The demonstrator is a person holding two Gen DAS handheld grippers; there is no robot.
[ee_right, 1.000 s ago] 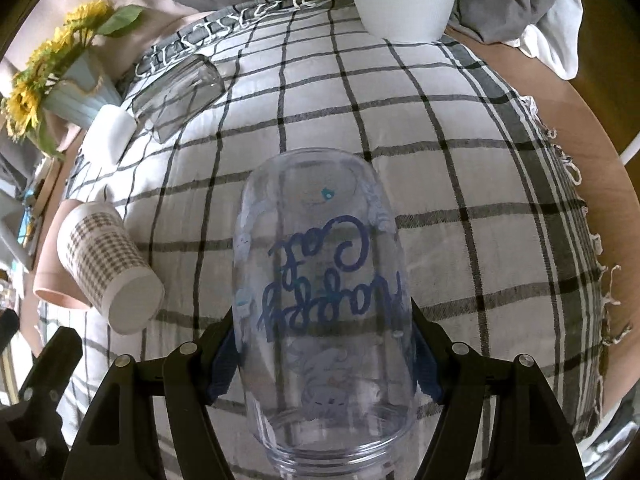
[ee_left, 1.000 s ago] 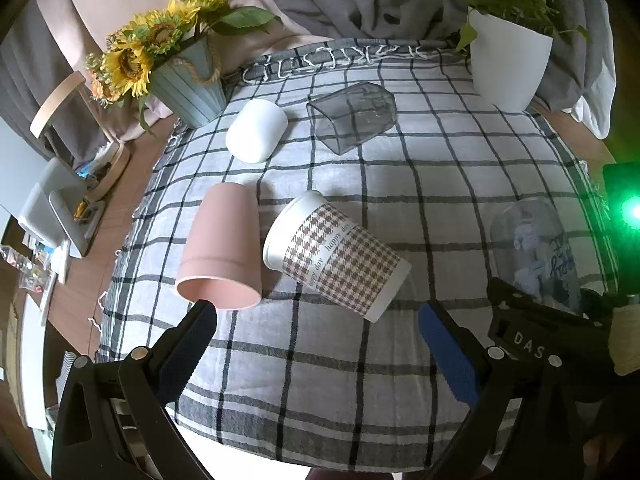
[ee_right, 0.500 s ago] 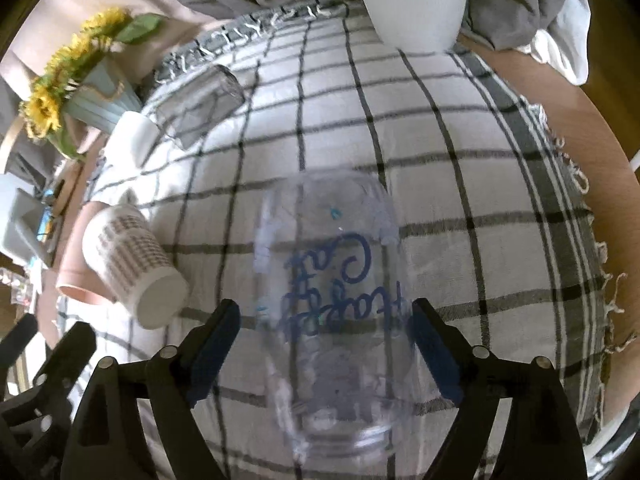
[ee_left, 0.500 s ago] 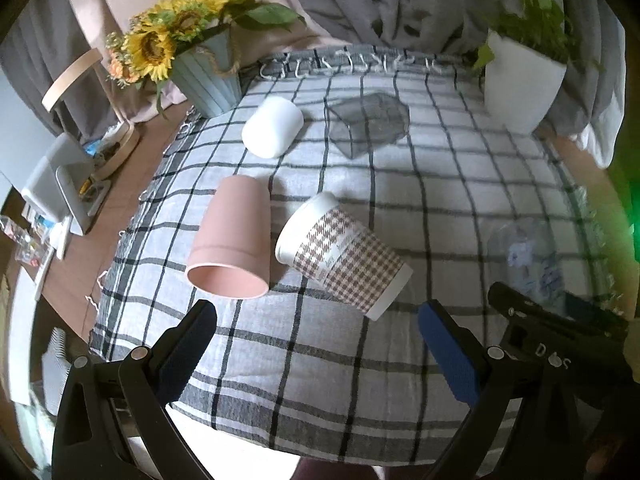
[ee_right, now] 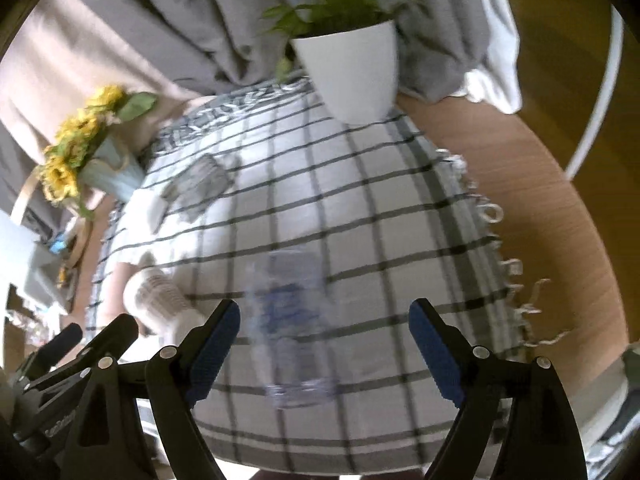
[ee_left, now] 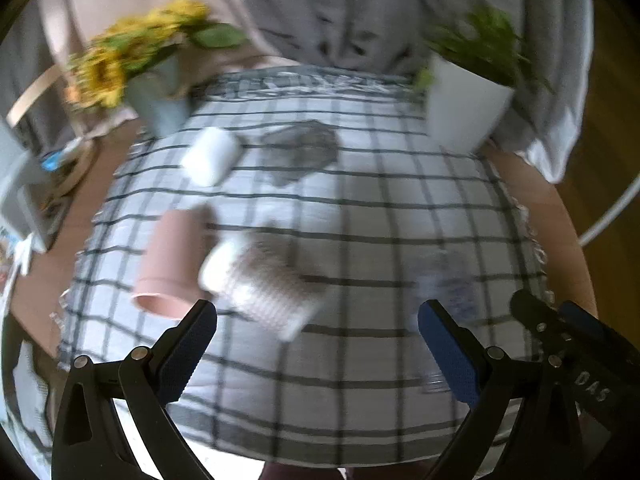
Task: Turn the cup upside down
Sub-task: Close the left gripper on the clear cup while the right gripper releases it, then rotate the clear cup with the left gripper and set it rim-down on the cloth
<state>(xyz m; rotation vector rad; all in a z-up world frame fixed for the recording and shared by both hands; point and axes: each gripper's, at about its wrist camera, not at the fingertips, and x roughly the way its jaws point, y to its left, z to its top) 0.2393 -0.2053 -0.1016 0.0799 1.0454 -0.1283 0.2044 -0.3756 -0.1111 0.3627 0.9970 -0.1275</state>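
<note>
On the checked tablecloth (ee_left: 360, 216), going from the left edge across, a sunflower bouquet (ee_left: 132, 56) stands in a pale blue vase (ee_left: 160, 100) at the far left corner. Just right of it a white cup (ee_left: 210, 155) lies on its side, and beside that a grey see-through cup (ee_left: 304, 150) lies tipped over as well. Nearer the cameras, a pink cup (ee_left: 170, 264) lies on its side with its mouth toward the table's near edge, touching or nearly touching a houndstooth paper cup (ee_left: 264, 284) that also lies down (both are blurred in this view). Further right, the clear cup with blue lettering (ee_right: 290, 328) rests on the cloth with its rim toward the near edge; whether it stands or lies tilted cannot be told through the blur. A potted green plant in a white pot (ee_right: 352, 68) stands at the far right corner.

Seen from its own wrist camera, the left gripper (ee_left: 316, 344) hangs above the near edge with jaws spread wide, nothing between them. The right gripper (ee_right: 324, 344) is likewise released, its blue pads (ee_right: 434, 352) standing apart on either side of the clear cup without touching it.
</note>
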